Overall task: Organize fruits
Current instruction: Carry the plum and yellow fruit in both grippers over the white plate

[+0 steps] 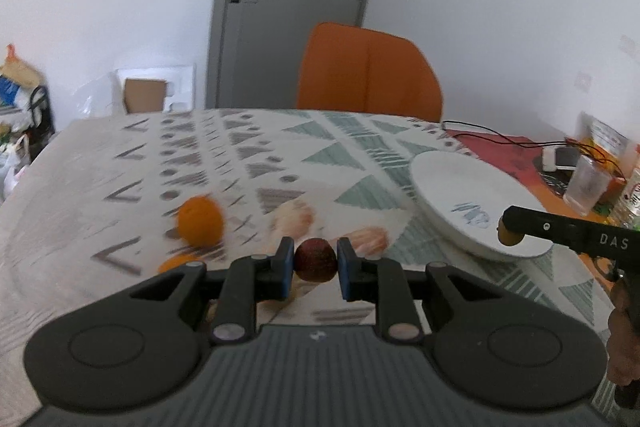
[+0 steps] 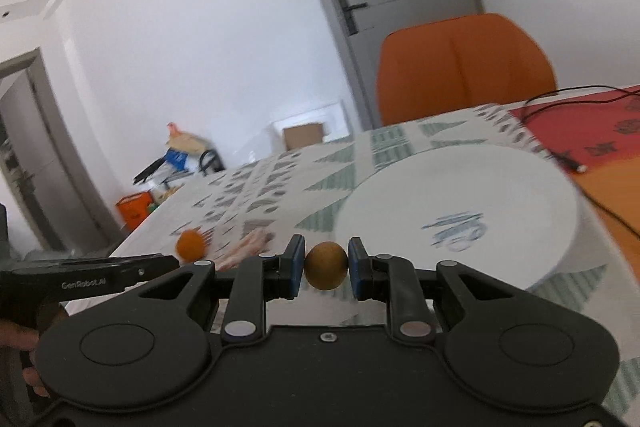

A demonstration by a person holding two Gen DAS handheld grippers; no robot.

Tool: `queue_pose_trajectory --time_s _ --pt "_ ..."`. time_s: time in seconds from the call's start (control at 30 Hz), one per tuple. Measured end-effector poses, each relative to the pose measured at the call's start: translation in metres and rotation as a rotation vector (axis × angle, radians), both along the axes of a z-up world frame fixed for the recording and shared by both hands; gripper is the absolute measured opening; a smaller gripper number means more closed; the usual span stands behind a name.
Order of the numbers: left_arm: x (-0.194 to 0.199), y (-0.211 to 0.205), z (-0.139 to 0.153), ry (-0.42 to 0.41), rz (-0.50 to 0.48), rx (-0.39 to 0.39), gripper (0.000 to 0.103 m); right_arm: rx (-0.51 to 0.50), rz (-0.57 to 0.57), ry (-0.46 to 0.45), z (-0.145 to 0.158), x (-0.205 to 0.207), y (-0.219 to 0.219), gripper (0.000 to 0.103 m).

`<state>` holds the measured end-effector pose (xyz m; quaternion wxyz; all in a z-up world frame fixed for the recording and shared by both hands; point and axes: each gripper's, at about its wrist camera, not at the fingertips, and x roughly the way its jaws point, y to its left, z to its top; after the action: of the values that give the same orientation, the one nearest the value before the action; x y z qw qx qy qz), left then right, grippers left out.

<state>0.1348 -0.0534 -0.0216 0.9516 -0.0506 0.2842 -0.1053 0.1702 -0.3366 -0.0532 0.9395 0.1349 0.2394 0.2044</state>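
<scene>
The worktop (image 1: pixel 100 163) lay bare toward its far edge. Left tongs (image 1: pixel 315 263) were clamped on a dark red fruit (image 1: pixel 315 259); right tongs (image 2: pixel 326 265) were clamped on a round brown fruit (image 2: pixel 326 265), with a white plate (image 2: pixel 460 195) at two o'clock and an orange (image 1: pixel 200 221) at ten.

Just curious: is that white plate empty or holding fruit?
Empty. The plate shows only its blue print; both views show nothing lying on it.

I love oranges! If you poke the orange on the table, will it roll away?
Probably. The orange looks round and sits loose on the flat tablecloth, so a poke would likely roll it. Its skin looks firm, so it should not squash. The soft cloth may slow it.
</scene>
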Motion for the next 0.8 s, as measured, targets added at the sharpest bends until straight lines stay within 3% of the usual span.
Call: queue_pose_trajectory --time_s 0.67,0.8 --pt "0.046 -0.096 0.008 -0.026 -0.17 0.039 0.021 0.032 -0.123 -0.041 -0.008 0.009 -0.057 0.022" --pt "0.057 -0.109 0.005 -0.014 -0.195 0.043 0.021 0.031 -0.158 -0.056 -0.008 0.007 -0.06 0.029"
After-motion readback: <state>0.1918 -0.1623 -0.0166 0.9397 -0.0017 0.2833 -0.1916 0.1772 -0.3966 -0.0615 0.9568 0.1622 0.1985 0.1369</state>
